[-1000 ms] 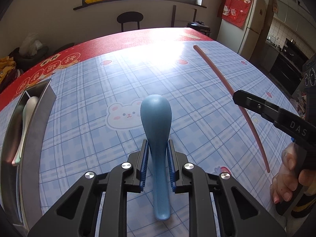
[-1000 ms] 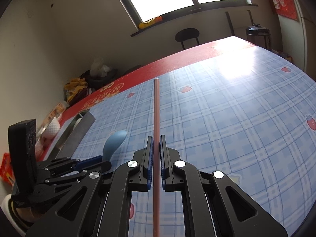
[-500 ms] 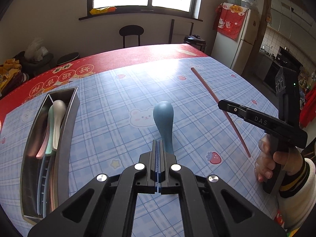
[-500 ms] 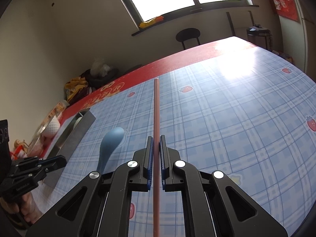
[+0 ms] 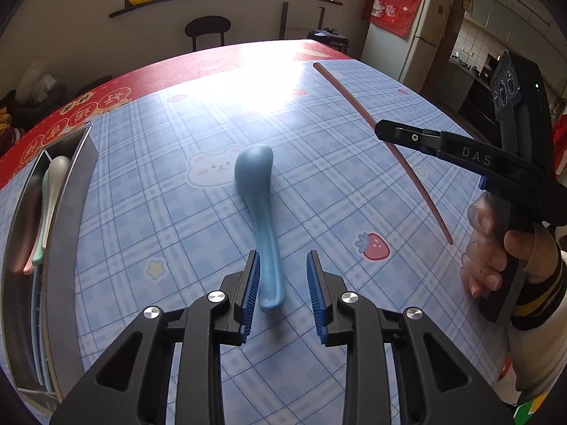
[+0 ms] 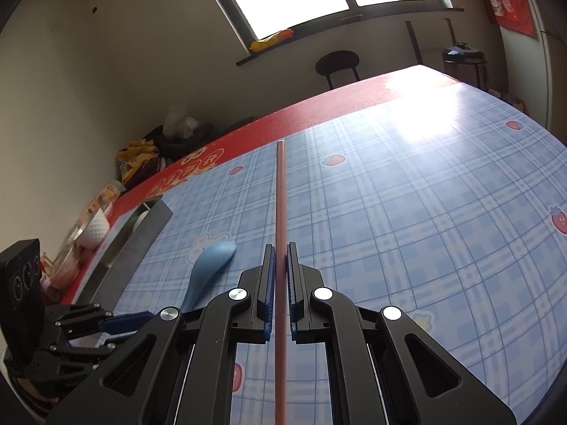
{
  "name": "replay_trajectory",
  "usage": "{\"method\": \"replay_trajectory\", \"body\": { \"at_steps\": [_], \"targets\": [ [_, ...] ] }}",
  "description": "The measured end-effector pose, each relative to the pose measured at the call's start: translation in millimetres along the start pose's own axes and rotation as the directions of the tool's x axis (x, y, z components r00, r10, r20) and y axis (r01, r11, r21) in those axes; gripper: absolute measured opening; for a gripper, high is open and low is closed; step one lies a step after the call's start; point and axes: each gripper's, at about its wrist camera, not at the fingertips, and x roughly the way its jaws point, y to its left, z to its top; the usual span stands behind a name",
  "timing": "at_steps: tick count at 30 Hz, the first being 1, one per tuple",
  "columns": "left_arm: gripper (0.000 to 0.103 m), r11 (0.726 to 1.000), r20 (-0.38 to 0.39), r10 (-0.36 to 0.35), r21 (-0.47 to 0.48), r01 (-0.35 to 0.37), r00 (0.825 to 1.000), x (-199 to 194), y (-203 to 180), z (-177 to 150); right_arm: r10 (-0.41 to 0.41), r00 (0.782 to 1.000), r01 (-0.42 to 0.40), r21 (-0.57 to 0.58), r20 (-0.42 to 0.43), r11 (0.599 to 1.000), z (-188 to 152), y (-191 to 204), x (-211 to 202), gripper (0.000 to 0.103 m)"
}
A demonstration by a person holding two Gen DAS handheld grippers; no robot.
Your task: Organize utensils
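Observation:
A blue spoon (image 5: 260, 205) lies on the checked tablecloth, bowl pointing away. My left gripper (image 5: 281, 269) is open, its jaws on either side of the spoon's handle end, not closed on it. The spoon also shows in the right wrist view (image 6: 209, 269). My right gripper (image 6: 280, 258) is shut on a long reddish-brown chopstick (image 6: 280, 212) and holds it above the table, pointing away. In the left wrist view the chopstick (image 5: 358, 106) and the right gripper (image 5: 386, 131) are at the right.
A metal utensil tray (image 5: 67, 205) stands at the table's left edge and holds several pastel spoons (image 5: 53, 184). It also shows in the right wrist view (image 6: 138, 241). A bowl (image 6: 94, 228) and clutter sit beyond it. A stool (image 5: 207, 30) and fridge (image 5: 407, 24) stand behind the table.
My left gripper was shut and drawn back from the spoon half a second ago; now it is open and down around the spoon's handle. The right gripper has held the chopstick still.

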Motion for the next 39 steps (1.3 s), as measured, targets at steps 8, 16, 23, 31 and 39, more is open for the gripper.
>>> {"method": "replay_trajectory", "body": {
  "at_steps": [8, 16, 23, 31, 39],
  "targets": [
    [0.027, 0.999, -0.011, 0.045, -0.027, -0.045, 0.999, 11.1, 9.3, 4.3, 0.011, 1.000, -0.011, 0.006, 0.007, 1.000, -1.0, -0.8, -2.2, 0.006],
    [0.017, 0.997, -0.003, 0.071, 0.010, -0.071, 0.997, 19.0, 11.1, 3.0, 0.013, 1.000, -0.013, 0.005, 0.008, 1.000, -0.8, -0.8, -3.5, 0.006],
    [0.013, 0.996, 0.025, 0.083, 0.013, -0.083, 0.996, 17.0, 6.9, -3.9, 0.013, 1.000, -0.013, 0.009, 0.006, 1.000, -0.7, -0.5, -3.1, 0.006],
    [0.007, 0.997, 0.068, 0.064, -0.042, -0.061, 0.996, -10.0, 19.5, -12.6, 0.011, 1.000, -0.012, 0.009, 0.004, 1.000, -0.5, -0.2, -3.1, 0.006],
    [0.007, 0.995, 0.095, 0.063, -0.077, -0.056, 0.994, -32.7, 33.1, -20.4, 0.008, 1.000, -0.009, 0.019, 0.017, 1.000, -1.0, -0.9, -4.7, 0.006]
  ]
}}
